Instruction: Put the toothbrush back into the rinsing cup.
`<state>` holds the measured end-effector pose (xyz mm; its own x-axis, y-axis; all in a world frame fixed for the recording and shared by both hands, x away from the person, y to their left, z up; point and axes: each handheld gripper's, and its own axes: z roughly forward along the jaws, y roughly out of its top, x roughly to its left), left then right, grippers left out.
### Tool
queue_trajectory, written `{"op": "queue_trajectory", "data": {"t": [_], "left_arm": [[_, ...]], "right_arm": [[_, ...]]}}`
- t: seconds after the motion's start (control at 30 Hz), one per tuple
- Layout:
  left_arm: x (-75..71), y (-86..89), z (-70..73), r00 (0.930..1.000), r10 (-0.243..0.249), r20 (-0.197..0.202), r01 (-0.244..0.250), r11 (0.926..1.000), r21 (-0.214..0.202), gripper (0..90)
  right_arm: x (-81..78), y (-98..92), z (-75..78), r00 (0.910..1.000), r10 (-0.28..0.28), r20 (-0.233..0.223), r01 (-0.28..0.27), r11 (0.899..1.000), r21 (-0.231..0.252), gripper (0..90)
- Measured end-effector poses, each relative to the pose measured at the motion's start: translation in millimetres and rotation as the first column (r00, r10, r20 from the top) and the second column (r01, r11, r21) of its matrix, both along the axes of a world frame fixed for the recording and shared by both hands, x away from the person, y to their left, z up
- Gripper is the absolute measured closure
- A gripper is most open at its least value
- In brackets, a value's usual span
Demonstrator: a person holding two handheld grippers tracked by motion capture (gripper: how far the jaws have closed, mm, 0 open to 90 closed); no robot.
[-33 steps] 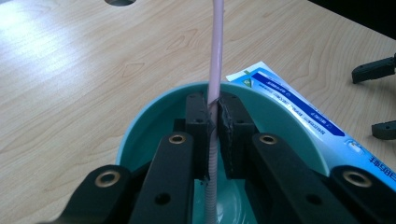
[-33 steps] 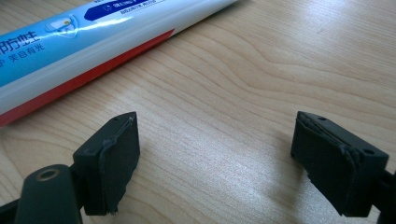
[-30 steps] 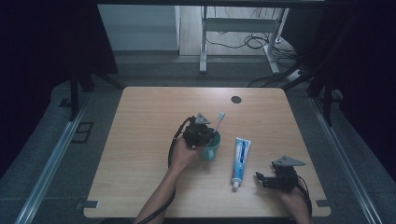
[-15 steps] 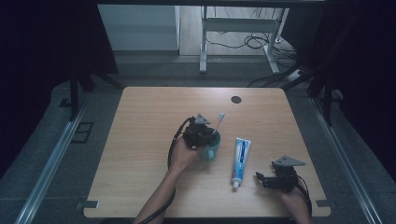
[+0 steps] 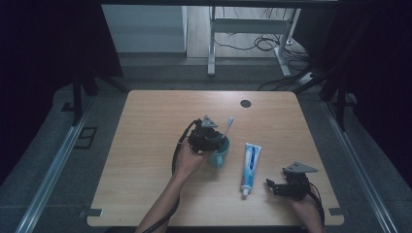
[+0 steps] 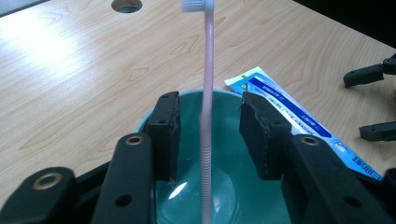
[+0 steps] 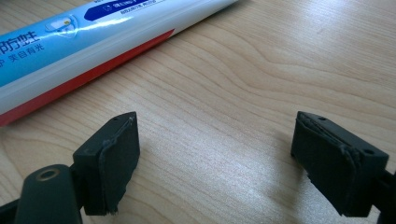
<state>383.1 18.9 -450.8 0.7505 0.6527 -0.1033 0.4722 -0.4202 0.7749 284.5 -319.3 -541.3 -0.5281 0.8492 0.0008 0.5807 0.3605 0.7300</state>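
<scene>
Toothbrush (image 6: 208, 93) stands in teal cup (image 5: 219, 151) near desk (image 5: 145, 126) centre, pink handle upright, bristles up. Left hand-held gripper (image 6: 209, 135) over the cup; jaws have just been opening, pads clear of the handle between them. Toothpaste tube (image 5: 250, 167) lies flat just right of cup. Right hand-held gripper (image 5: 270, 186) farther right, beyond tube's cap end, jaws wide apart, nothing between.
</scene>
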Motion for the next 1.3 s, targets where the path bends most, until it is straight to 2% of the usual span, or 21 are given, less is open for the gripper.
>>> {"op": "queue_trajectory", "data": {"t": [0.27, 0.57, 0.73, 0.8, 0.83, 0.87, 1.0, 1.2, 1.3], "left_arm": [[-4.2, 4.9, 12.3, 0.9999, 0.007, 0.01, -0.006, 1.0, -0.007, 50.2], [-7.6, 11.8, 16.8, 0.9998, 0.018, 0.011, -0.018, 0.9998, -0.005, 40.3], [-10.5, 19.6, 20.6, 0.9994, 0.029, 0.019, -0.029, 0.9994, -0.019, 31.4], [-12.1, 23.7, 22.6, 0.9994, 0.033, 0.012, -0.033, 0.9988, -0.035, 25.9], [-12.7, 24.9, 23.0, 0.9994, 0.032, 0.009, -0.032, 0.9985, -0.045, 25.9], [-13.3, 26.6, 23.5, 0.9997, 0.026, 0.0, -0.026, 0.9982, -0.054, 20.3], [-17.1, 31.8, 24.1, 0.9997, 0.024, -0.005, -0.024, 0.9986, -0.048, 14.7], [-21.2, 40.6, 23.2, 0.9996, 0.029, -0.003, -0.03, 0.9983, -0.05, 11.3], [-23.6, 43.8, 23.6, 0.9996, 0.027, -0.002, -0.027, 0.999, -0.036, 9.6]], "right_arm": [[0.0, 0.0, 0.0, 1.0, 0.0, 0.0, 0.0, 1.0, 0.0, 15.1], [0.0, 0.1, 0.0, 1.0, 0.0, 0.0, 0.0, 1.0, 0.0, 15.1], [0.0, 0.1, 0.0, 1.0, 0.0, 0.0, 0.0, 1.0, 0.0, 15.1], [0.0, 0.1, 0.0, 1.0, 0.0, 0.0, 0.0, 1.0, -0.001, 15.1], [0.0, 0.1, 0.0, 1.0, 0.0, 0.0, 0.0, 1.0, -0.001, 15.1], [0.0, 0.1, 0.0, 1.0, 0.0, 0.0, 0.0, 1.0, -0.001, 15.1], [0.0, 0.2, 0.0, 1.0, 0.0, 0.0, 0.0, 1.0, -0.001, 15.1], [-0.1, 0.1, 0.0, 1.0, 0.0, 0.0, 0.0, 1.0, -0.001, 15.1], [-0.1, 0.1, 0.0, 1.0, 0.0, 0.0, 0.0, 1.0, -0.001, 15.1]]}}
